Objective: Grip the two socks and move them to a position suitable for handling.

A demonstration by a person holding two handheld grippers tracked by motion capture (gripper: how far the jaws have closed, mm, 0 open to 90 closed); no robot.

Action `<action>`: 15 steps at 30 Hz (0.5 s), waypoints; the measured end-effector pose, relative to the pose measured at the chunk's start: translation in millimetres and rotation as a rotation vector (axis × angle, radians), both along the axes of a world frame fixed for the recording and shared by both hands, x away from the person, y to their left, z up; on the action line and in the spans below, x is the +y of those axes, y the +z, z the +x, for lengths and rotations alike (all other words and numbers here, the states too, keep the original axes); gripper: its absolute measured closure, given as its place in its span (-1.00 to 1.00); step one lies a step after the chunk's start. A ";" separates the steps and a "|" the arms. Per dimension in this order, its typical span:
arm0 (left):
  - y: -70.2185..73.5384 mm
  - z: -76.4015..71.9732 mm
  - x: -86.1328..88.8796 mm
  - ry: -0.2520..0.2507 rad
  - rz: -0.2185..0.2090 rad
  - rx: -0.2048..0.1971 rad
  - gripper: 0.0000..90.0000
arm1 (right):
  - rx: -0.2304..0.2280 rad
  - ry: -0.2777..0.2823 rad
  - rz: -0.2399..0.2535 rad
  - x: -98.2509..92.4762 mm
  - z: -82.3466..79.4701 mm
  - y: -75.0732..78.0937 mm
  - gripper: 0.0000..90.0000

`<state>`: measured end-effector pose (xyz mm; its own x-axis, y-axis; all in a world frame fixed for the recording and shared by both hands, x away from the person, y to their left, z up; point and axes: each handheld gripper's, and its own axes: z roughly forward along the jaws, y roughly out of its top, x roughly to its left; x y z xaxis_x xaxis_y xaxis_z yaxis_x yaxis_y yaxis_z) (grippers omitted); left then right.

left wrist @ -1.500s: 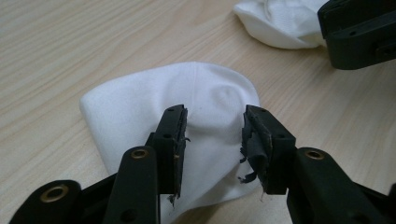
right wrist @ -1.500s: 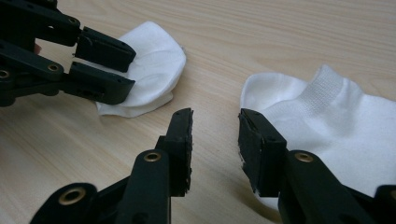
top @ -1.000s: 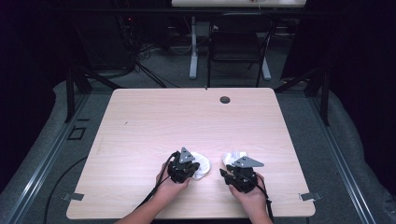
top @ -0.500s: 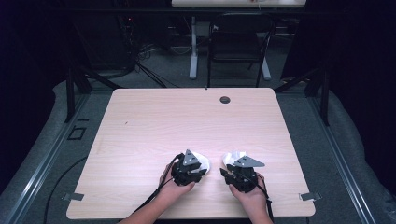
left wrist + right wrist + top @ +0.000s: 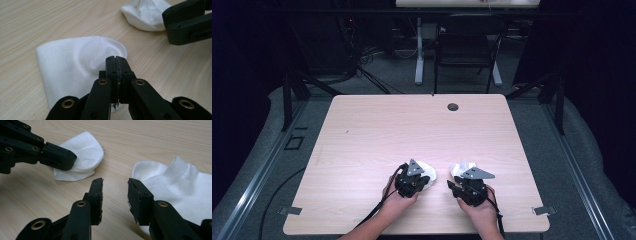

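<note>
Two white socks lie near the front edge of the worktop, a little apart, one by each hand. The left gripper sits over the left sock, which lies flat and looks folded over on itself; its fingers are pressed together, and whether a pinch of cloth is caught between them is hard to tell, since the tips hide the spot. The right gripper rests just beside the right sock, its ribbed cuff turned up toward the camera; its fingers stand apart with only bare wood between them, the sock touching or nearly touching the outer side of one finger. Judging by how things lie, the work on the pair is at an early stage: the socks are separate, neither is lifted, and bringing them together, matching or folding them as one, is all yet to do.
</note>
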<state>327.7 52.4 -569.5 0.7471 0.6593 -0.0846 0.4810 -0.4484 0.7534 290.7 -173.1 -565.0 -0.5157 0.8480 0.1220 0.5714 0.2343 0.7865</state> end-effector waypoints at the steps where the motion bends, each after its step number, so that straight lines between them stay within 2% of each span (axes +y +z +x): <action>1: 2.8 -0.2 1.5 0.004 -0.008 -0.004 1.00 | 0.000 0.000 0.000 0.3 0.0 0.0 0.44; 8: 8.5 -0.7 4.9 0.012 -0.037 -0.010 1.00 | 0.000 0.010 -0.001 2.4 -0.5 0.4 0.44; 9: 10.9 -0.7 6.0 0.015 -0.055 -0.007 1.00 | 0.003 0.016 0.013 5.2 -1.3 0.8 0.44; 10: 10.9 -0.7 6.0 0.015 -0.055 -0.007 1.00 | 0.007 0.021 0.015 6.4 -1.6 1.5 0.44; 11: 14.6 -1.0 8.0 0.019 -0.072 -0.011 1.00 | 0.012 0.032 0.029 8.2 -1.7 2.3 0.48; 12: 14.6 -1.0 8.0 0.019 -0.072 -0.011 1.00 | 0.012 0.032 0.029 8.2 -1.7 2.3 0.48; 14: 20.6 0.3 13.2 0.025 -0.089 -0.018 1.00 | 0.020 0.062 0.036 17.1 -0.1 6.7 0.66; 15: 20.6 0.3 13.2 0.025 -0.089 -0.018 1.00 | 0.020 0.062 0.036 17.1 -0.1 6.7 0.66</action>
<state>327.9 65.6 -548.9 0.7325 0.6682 -0.1305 0.4775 -0.3677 0.7980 290.6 -156.0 -558.4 -0.5641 0.8095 0.1628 0.5725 0.2414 0.7835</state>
